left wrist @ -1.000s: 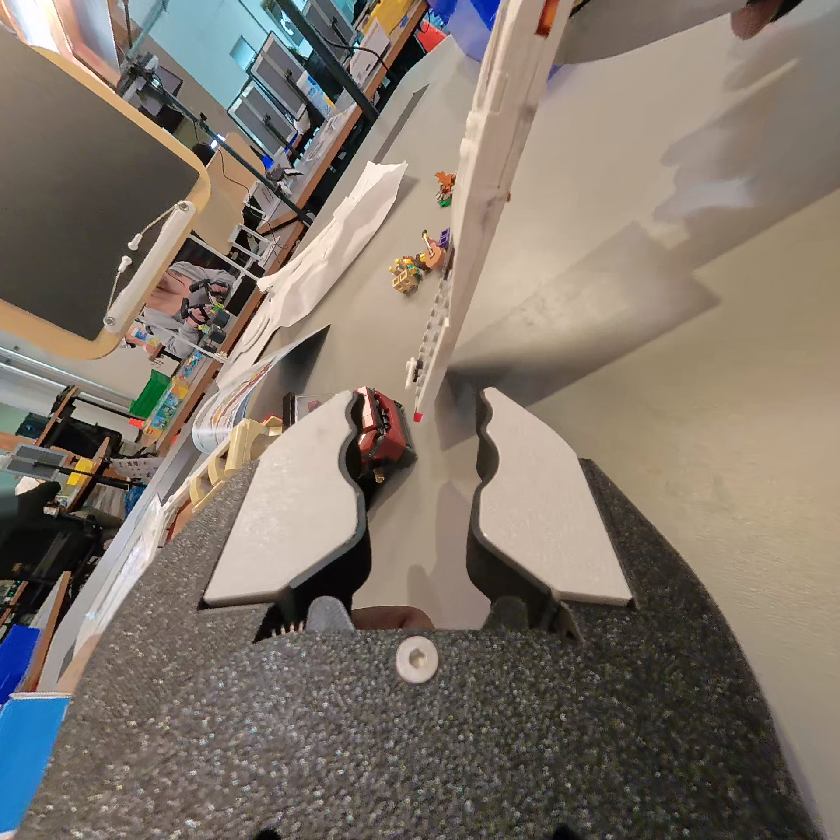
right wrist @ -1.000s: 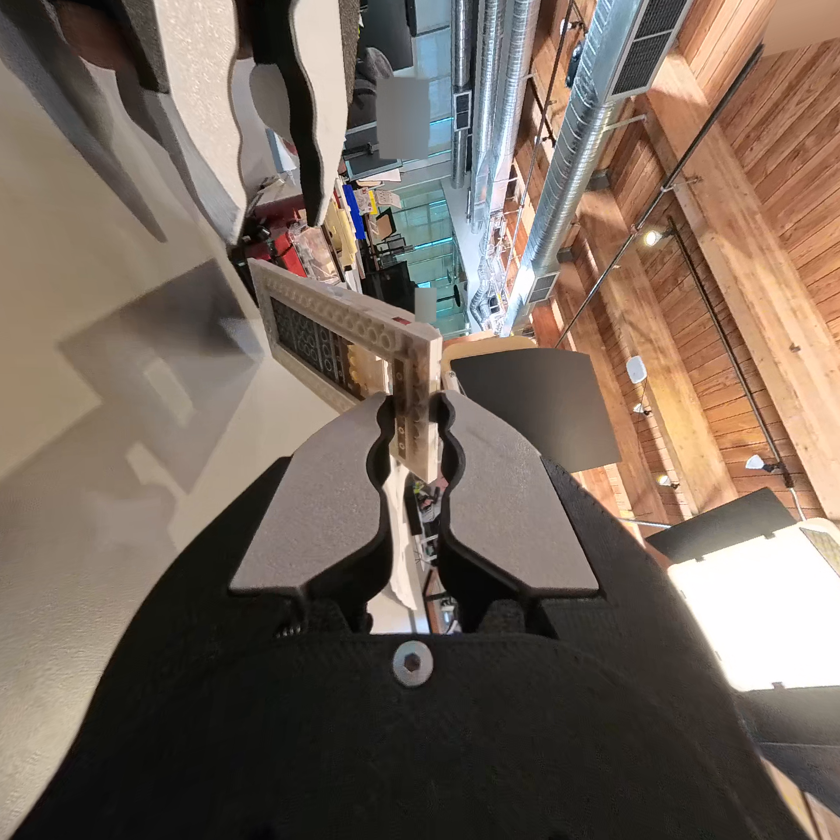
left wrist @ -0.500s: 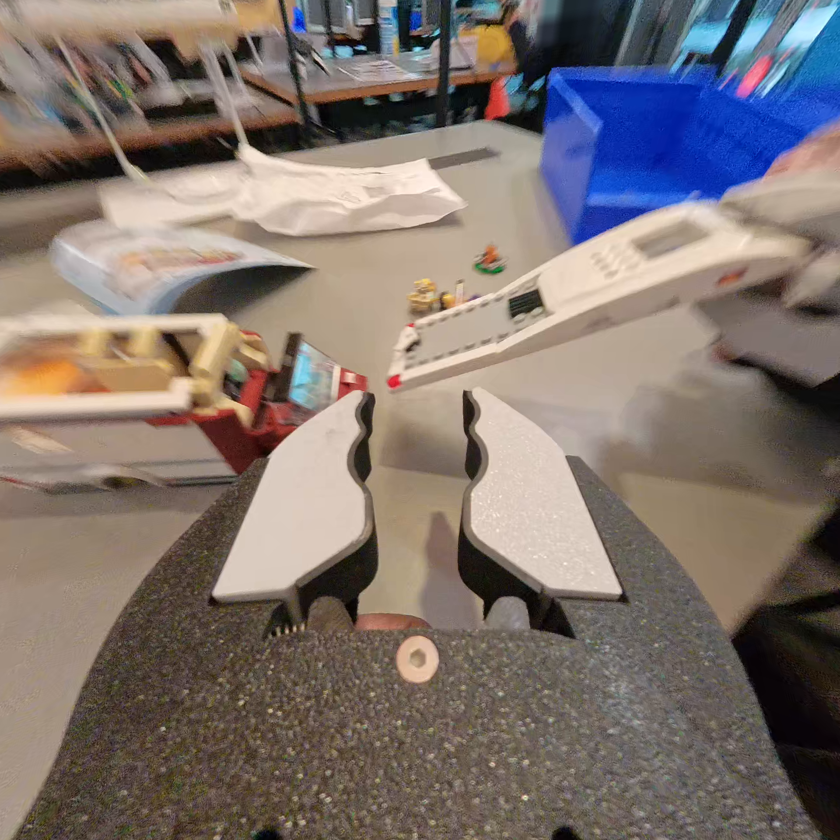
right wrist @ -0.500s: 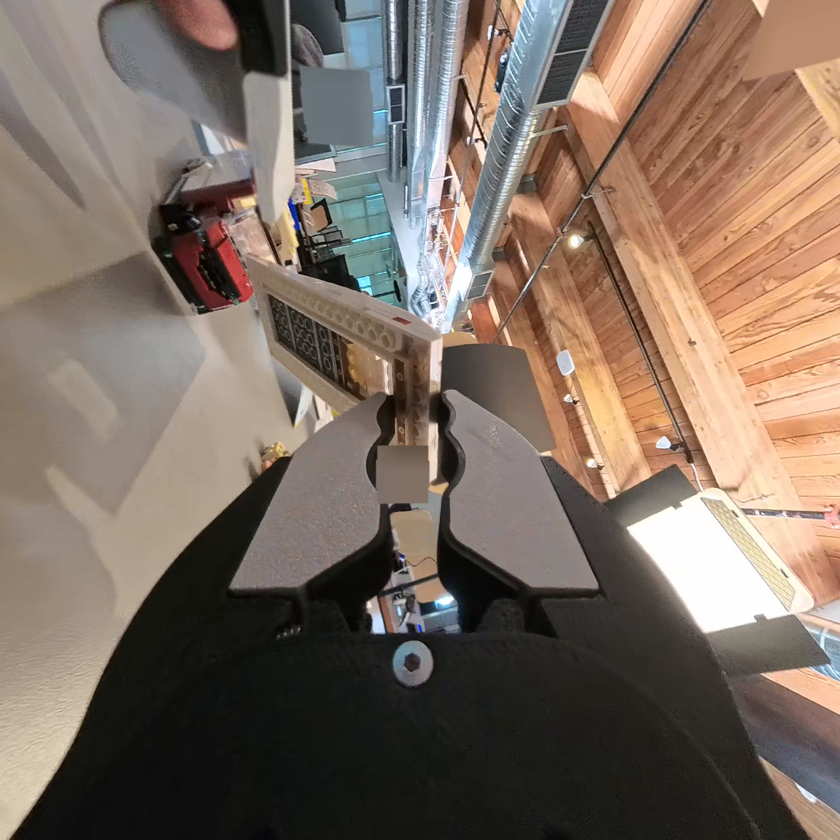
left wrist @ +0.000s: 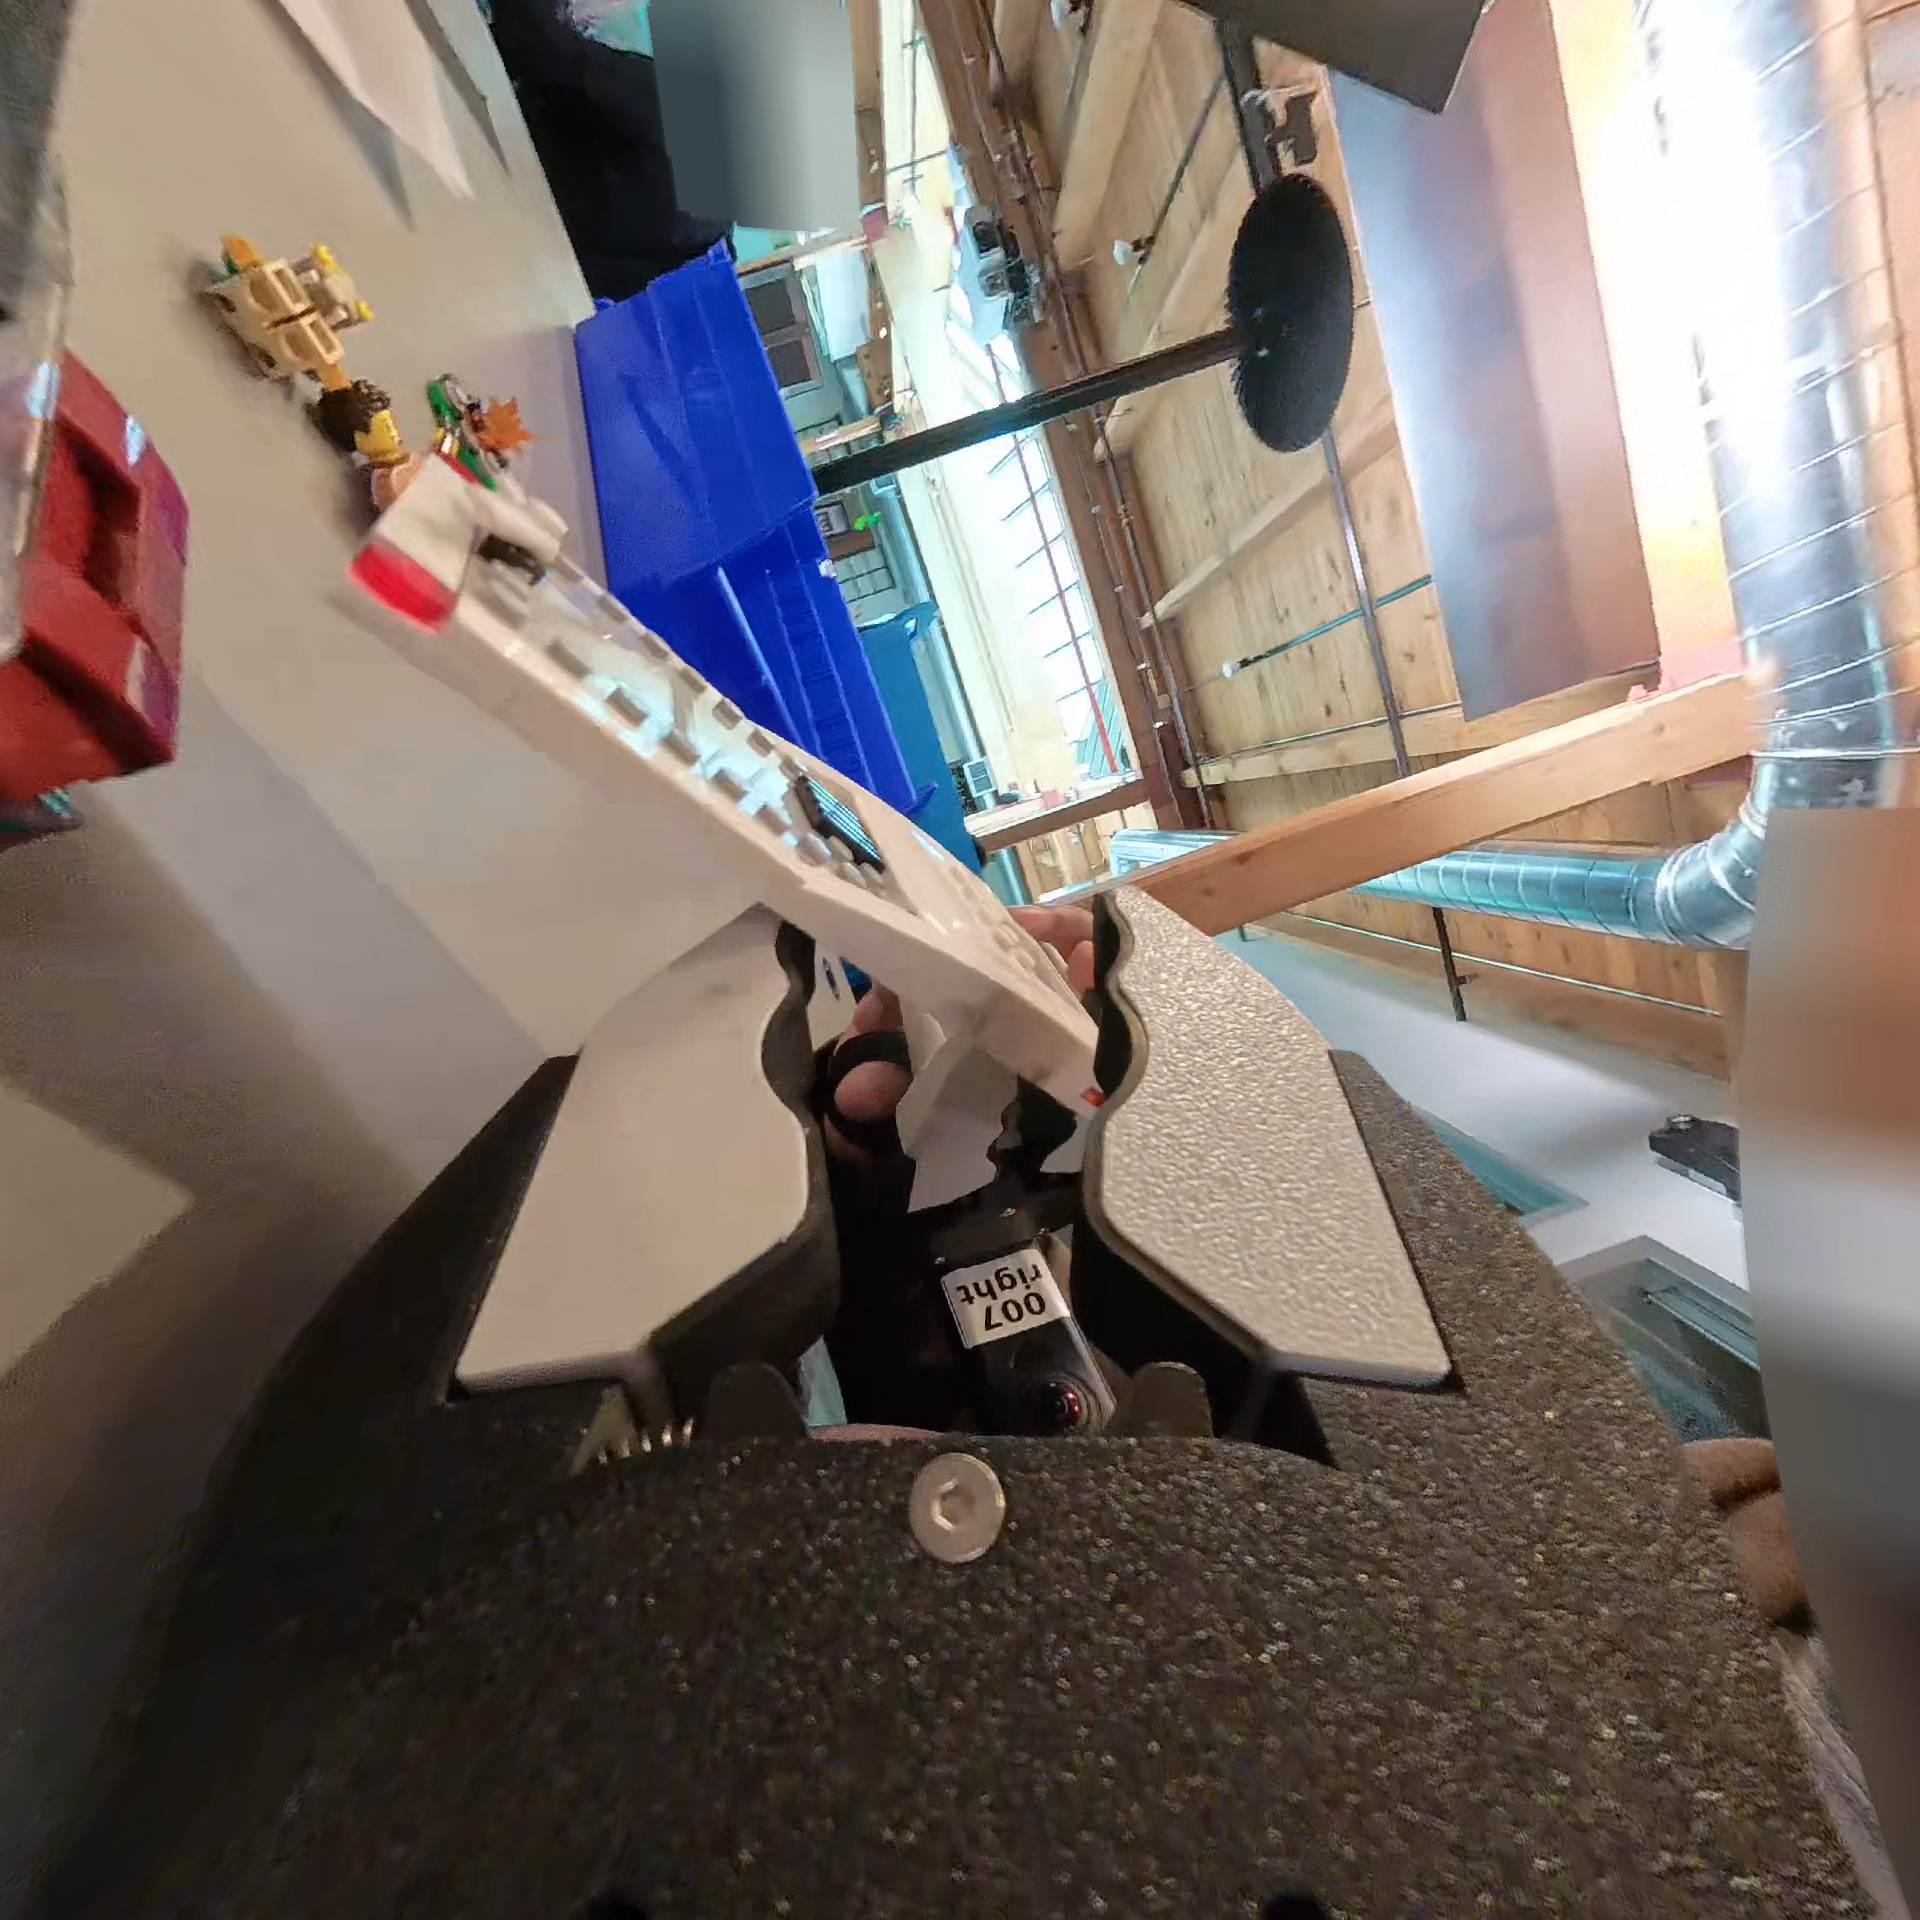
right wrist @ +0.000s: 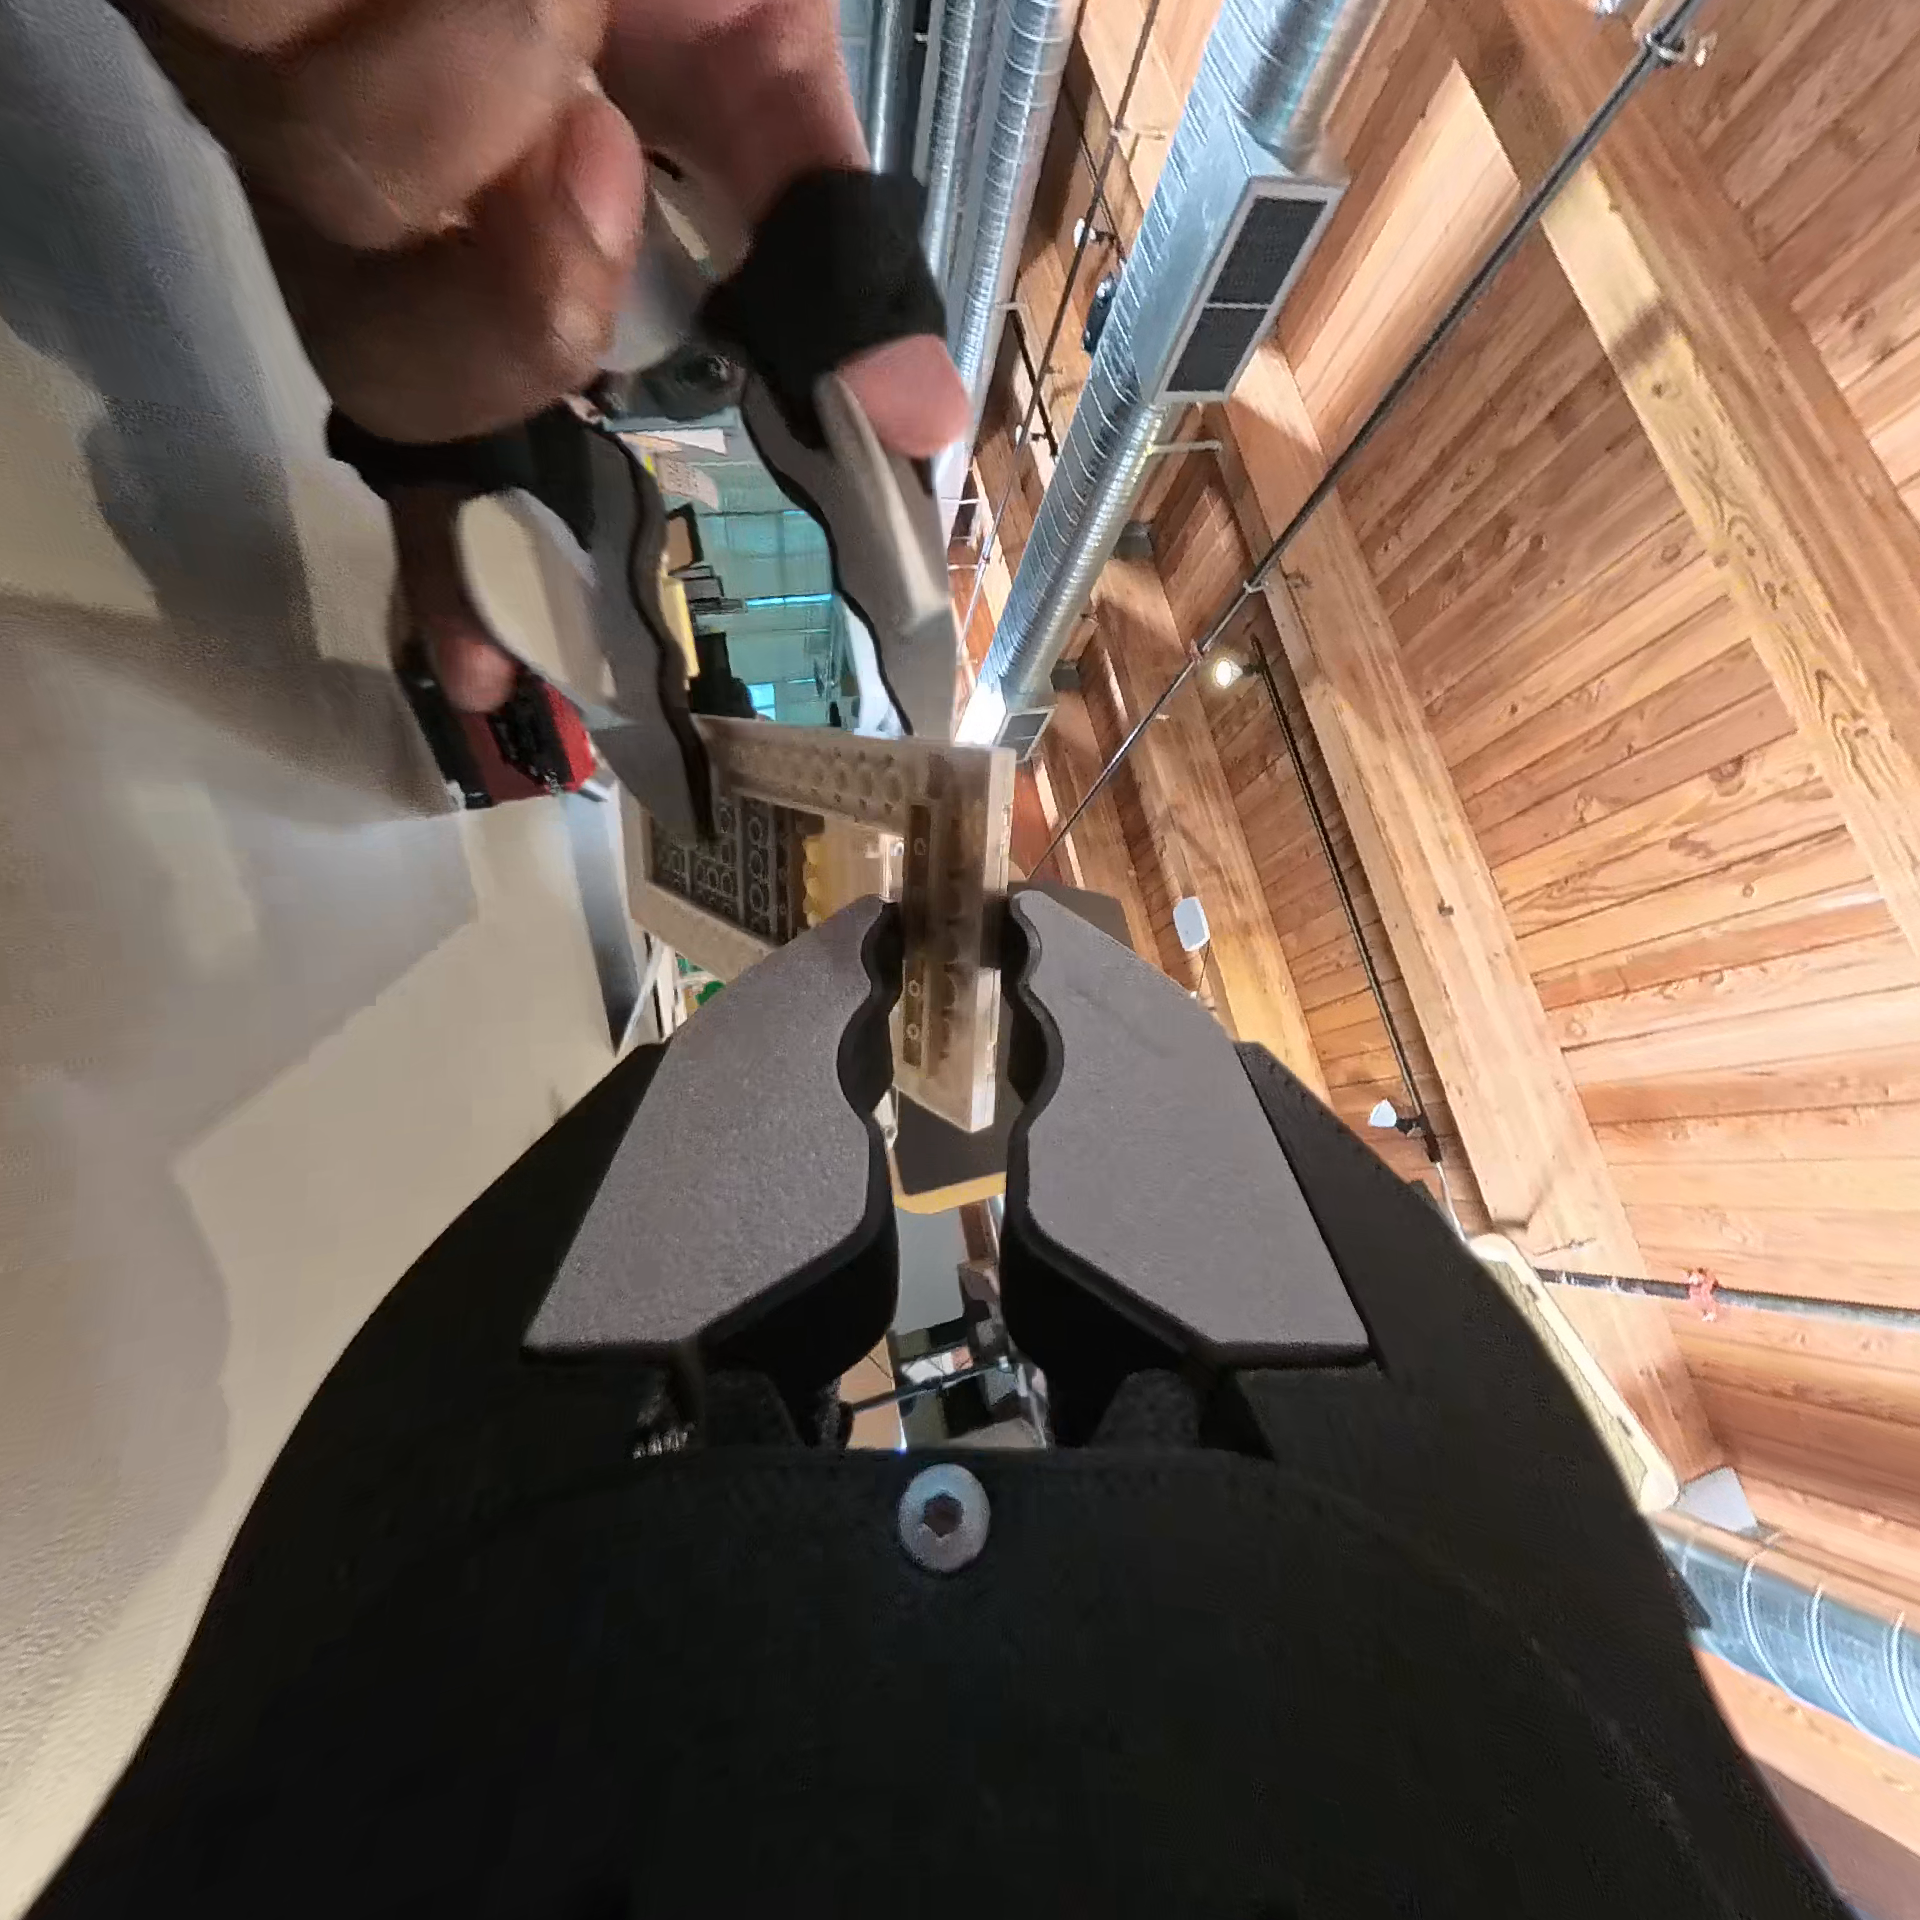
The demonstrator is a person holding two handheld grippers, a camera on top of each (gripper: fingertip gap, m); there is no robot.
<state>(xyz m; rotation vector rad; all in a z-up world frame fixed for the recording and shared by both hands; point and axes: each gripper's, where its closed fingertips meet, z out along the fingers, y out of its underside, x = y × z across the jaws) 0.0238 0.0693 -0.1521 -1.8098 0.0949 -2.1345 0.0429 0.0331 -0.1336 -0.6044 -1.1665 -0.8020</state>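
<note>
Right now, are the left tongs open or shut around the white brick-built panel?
Open. The left tongs straddle the white brick-built panel with fingers spread wide; the right wrist view shows a gap beside it.

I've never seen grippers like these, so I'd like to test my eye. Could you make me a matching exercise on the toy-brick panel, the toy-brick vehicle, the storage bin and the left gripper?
Things:
1. toy-brick panel
2. toy-brick vehicle
3. storage bin
4. left gripper

Descriptions:
A. blue, at the far side of the grey table
B. red, lying on the table
C. white, clamped in the right gripper
D. fingers spread wide, either side of the panel

Pairs: 1-C, 2-B, 3-A, 4-D
</note>
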